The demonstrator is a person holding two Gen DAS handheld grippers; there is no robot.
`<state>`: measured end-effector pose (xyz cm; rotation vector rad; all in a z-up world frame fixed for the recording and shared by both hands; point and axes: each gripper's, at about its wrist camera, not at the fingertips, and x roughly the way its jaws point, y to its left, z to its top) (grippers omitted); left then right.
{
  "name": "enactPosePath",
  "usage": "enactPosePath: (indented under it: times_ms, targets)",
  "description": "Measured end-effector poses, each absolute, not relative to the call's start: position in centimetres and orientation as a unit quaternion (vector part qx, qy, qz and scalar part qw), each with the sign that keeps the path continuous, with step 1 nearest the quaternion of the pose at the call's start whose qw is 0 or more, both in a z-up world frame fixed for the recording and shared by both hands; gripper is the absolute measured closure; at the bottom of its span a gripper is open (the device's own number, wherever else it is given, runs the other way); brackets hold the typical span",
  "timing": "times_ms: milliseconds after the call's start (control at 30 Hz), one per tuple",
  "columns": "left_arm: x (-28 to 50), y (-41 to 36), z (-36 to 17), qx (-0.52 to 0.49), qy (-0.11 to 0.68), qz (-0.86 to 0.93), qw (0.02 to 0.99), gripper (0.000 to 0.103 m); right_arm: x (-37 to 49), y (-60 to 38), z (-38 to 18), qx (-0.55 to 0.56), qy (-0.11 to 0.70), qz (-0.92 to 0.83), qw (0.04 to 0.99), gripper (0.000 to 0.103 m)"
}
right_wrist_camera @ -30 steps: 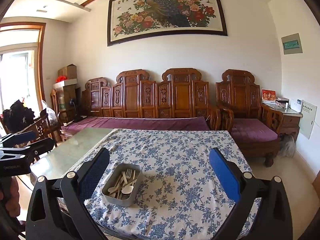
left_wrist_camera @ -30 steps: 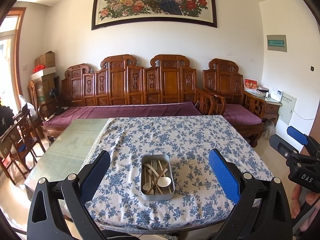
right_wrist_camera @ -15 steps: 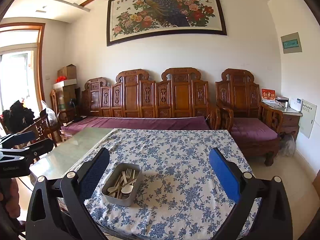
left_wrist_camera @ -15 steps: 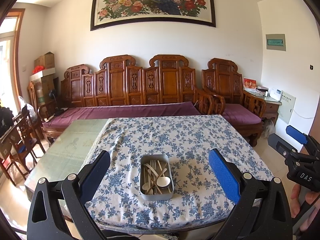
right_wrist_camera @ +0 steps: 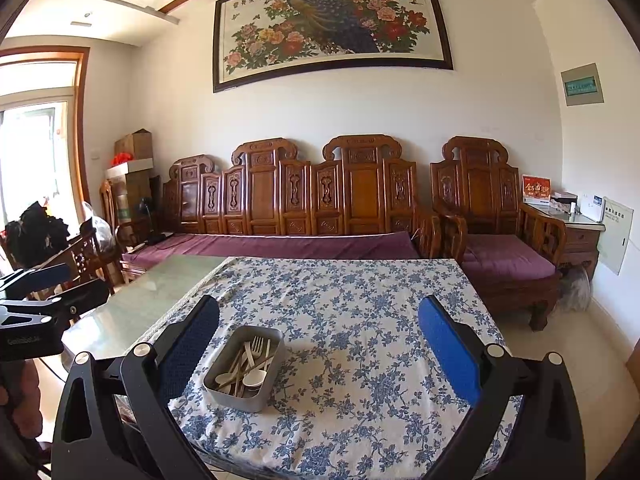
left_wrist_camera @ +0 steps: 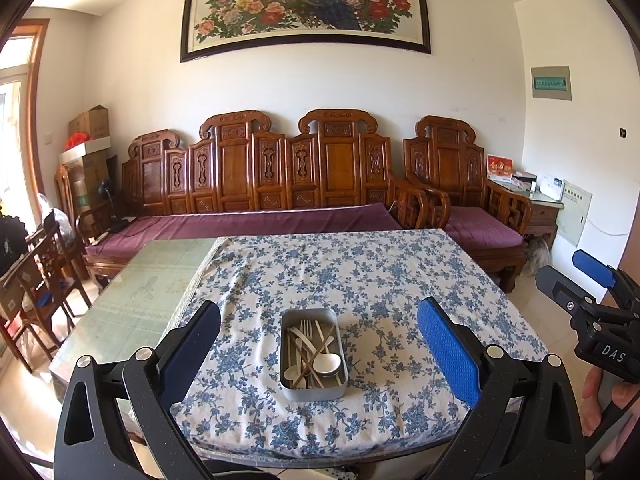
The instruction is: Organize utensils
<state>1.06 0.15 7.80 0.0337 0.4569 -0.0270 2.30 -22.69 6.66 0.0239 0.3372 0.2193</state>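
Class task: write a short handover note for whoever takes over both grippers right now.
Left gripper: open, empty, held short of the table's near edge, aimed at the tin.
Right gripper: open, empty, also held back; the tin lies to its left.
Tin sits on the floral cloth near the front edge, holding a jumble of utensils: fork, spoons, chopsticks.
Done: nothing.
Left: all the sorting.

Bright daylight pours from the window [right_wrist_camera: 36,152] on my left, blowing it out white. Both my views stay sharp, though fisheye bends walls and darkens the corners.
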Motion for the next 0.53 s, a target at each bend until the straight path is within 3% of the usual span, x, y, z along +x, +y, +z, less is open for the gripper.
enactPosePath:
  times_ms: [533]
  targets:
    - [1.22, 0.05, 7.82, 0.015, 0.226, -0.014, 0.974, 0.008, 2.19, -22.87, 6.53, 0.014, 0.166, 0.107, 0.98, 0.003]
